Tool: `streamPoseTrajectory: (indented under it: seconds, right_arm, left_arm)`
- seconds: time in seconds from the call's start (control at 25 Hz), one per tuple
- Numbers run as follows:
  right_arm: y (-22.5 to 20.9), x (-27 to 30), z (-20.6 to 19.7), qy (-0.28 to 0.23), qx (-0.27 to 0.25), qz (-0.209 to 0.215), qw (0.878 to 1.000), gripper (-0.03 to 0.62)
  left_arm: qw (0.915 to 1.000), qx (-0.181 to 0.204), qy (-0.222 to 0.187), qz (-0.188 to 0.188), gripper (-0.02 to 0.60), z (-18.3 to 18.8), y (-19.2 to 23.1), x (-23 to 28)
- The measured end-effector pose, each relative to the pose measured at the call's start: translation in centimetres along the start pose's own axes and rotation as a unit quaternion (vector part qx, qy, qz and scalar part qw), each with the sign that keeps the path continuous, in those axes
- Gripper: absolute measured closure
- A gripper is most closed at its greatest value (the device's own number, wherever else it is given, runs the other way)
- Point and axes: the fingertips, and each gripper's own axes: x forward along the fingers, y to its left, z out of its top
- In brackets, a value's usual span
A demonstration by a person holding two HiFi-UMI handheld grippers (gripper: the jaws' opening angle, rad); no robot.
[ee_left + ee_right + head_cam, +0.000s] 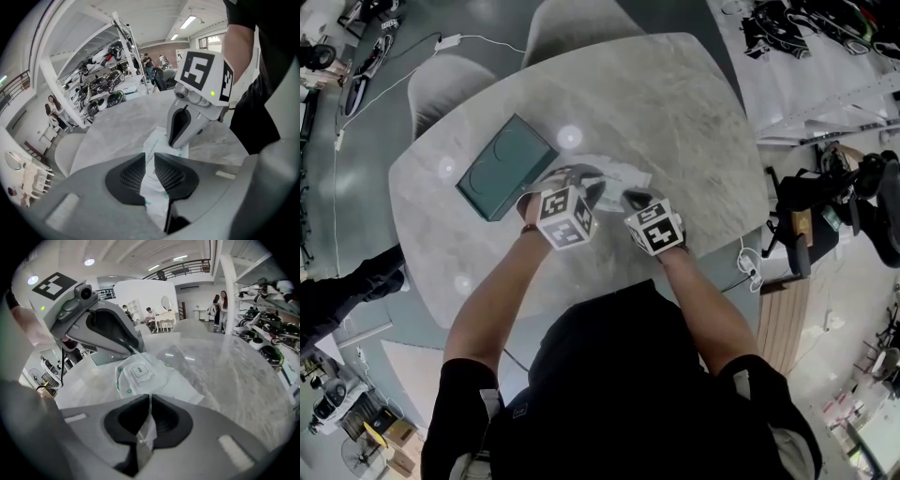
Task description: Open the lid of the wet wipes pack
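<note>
The wet wipes pack lies near the middle of the pale marbled counter, seen in the head view just above the two grippers' tips. In the right gripper view the white pack shows green print along its edges, and its lid, a flat label with a tab marked "OPEN", lies closed on top. The right gripper is pressed together on the pack's near edge, with a fold of white film pinched between its dark pads. The left gripper has its jaws drawn close with only a narrow slit between them, and the pack's film runs through that slit, pinched at the opposite end. In the head view the left gripper and right gripper sit side by side at the centre of the frame, both angled down toward the pack. A dark green box lies on the counter to the upper left of the grippers, apart from the pack. Two grey chairs stand at the counter's far edge, at the top of the frame.
</note>
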Motion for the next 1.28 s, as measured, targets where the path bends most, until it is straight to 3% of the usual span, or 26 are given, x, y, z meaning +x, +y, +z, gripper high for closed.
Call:
streamPoseTrajectory:
  seconds: [0.4, 1.0, 1.28]
  right_arm:
    - [-0.5, 0.2, -0.1, -0.016, 0.021, 0.007, 1.0, 0.572]
    - [-0.7, 0.1, 0.0, -0.028, 0.034, 0.023, 0.999, 0.574]
    - [-0.2, -0.8, 0.1, -0.035, 0.076, 0.049, 0.995, 0.574]
  left_arm:
    - [0.9996, -0.001, 0.001, 0.029, 0.532, 0.4, 4.5, 1.6]
    - [0.9995, 0.001, 0.027, 0.018, 0.531, -0.1, 6.7, 5.8]
    - [0.9978, -0.052, 0.001, 0.041, 0.511, -0.1, 7.0, 4.3]
